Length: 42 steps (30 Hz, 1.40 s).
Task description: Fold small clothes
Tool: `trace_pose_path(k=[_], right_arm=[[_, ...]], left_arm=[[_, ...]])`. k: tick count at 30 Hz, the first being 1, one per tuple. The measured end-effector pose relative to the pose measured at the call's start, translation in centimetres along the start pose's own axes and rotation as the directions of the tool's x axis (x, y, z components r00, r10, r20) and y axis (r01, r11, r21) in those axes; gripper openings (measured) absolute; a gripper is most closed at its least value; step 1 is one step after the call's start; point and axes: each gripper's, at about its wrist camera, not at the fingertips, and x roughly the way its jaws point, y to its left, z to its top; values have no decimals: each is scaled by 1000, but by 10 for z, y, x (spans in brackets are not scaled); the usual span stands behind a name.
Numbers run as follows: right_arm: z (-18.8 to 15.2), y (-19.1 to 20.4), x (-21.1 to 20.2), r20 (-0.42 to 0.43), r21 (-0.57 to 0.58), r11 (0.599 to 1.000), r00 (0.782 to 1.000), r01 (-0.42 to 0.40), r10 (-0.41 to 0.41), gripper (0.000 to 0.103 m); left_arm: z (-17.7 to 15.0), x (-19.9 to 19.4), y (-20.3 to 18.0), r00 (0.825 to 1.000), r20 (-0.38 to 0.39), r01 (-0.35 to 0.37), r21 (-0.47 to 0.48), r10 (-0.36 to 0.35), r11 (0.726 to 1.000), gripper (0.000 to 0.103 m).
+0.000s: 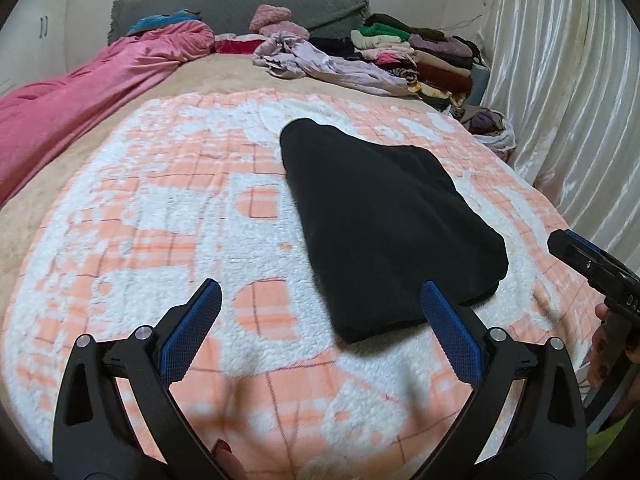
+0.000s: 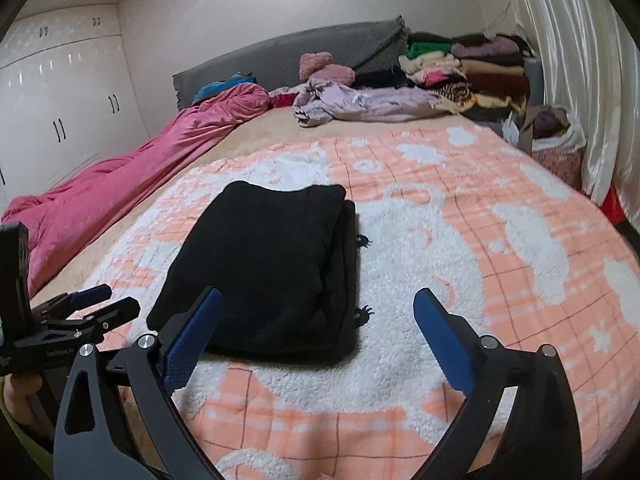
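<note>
A black garment (image 1: 384, 220) lies folded into a thick rectangle on the orange-and-white fleece blanket (image 1: 160, 208); it also shows in the right wrist view (image 2: 272, 264). My left gripper (image 1: 320, 300) is open and empty, just short of the garment's near left corner. My right gripper (image 2: 318, 304) is open and empty, above the garment's near right edge. The right gripper's body (image 1: 592, 268) shows at the right edge of the left wrist view. The left gripper (image 2: 100, 300) shows at the left of the right wrist view.
A pink duvet (image 1: 80, 104) lies along the bed's left side. A lilac crumpled cloth (image 1: 320, 60) and stacks of folded clothes (image 1: 424, 56) sit at the head of the bed by the grey headboard (image 1: 240, 8). A bag of clothes (image 2: 548, 136) stands by the white curtain (image 2: 580, 40).
</note>
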Motion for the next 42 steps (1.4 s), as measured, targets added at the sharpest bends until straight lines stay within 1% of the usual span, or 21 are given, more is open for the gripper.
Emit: trace_pose_path(k=[6,11,16,20,23,27,30,35,42], right_arm=[[-7,10,-16,33,-24,999,999,24,-23,98],[-19,15,-25,30,-37,999,999,34,-33,98],[-33,17,-29,4,-28,999,999,45,-45,98],[-48,21,-30,-18,-28,997,998,65,-66,98],[-57,21,-25,-41,-26,997,996,76,-77,98],[-69,21,-15,-90,-14,998,994,68,-69,98],[-71,24,-13,-97,-16,998,993,66,-67,98],[-68,26,-15,-80,-24,998,995,64,-66,98],[-66,25,-16,-77,-23,998,995,66,-68,98]], left_arm=[[-10,-17,3,1000,19,-15,-11,15,1000,93],[-23,-29,1,1000,15,-21,1,21,1000,93],[-37,-36,-2,1000,1,-22,15,22,1000,93],[-50,-37,-1,1000,-17,-17,1,17,1000,93],[-54,-33,2,999,-34,-21,-17,20,1000,93],[-57,-30,5,999,-46,-20,-28,18,999,93],[-59,-30,8,999,-48,-22,-39,20,999,93],[-59,-31,10,999,-49,-26,-52,24,998,93],[-59,-30,11,998,-54,-37,-52,34,998,93]])
